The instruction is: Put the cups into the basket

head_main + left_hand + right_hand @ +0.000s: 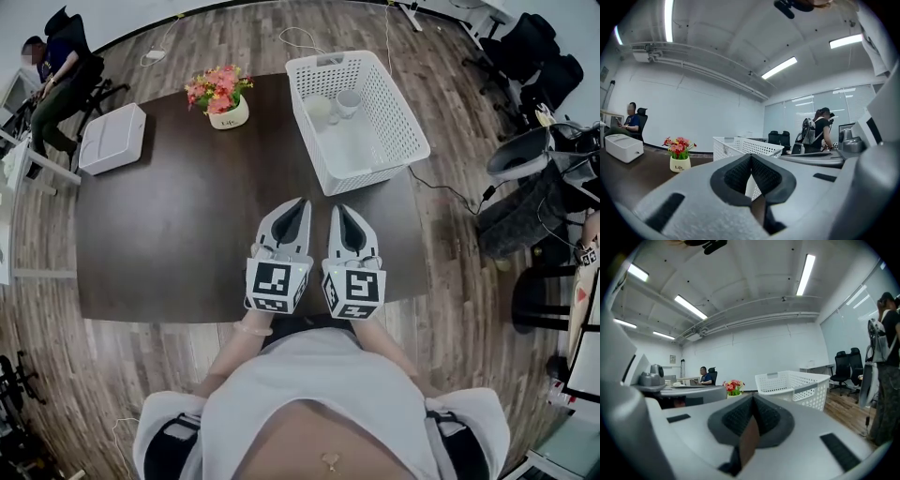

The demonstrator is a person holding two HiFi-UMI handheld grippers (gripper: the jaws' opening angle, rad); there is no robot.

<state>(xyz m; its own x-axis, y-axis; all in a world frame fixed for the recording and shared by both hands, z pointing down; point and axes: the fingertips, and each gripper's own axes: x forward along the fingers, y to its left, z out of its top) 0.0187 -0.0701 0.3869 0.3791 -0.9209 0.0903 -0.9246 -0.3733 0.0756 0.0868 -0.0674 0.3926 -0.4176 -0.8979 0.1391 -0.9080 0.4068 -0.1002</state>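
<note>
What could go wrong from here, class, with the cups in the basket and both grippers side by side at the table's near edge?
1. The basket stands close to the right edge of the table; a nudge might push it off, along with the cups.
2. The left gripper and right gripper, both shut and empty, sit very close together and could knock each other.
3. A reach on the left could clip the flower pot.

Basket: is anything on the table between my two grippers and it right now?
Nothing visible. Bare table lies between the left gripper, the right gripper and the basket. The flower pot and white box sit off to the left. Two cups already lie inside the basket.
</note>
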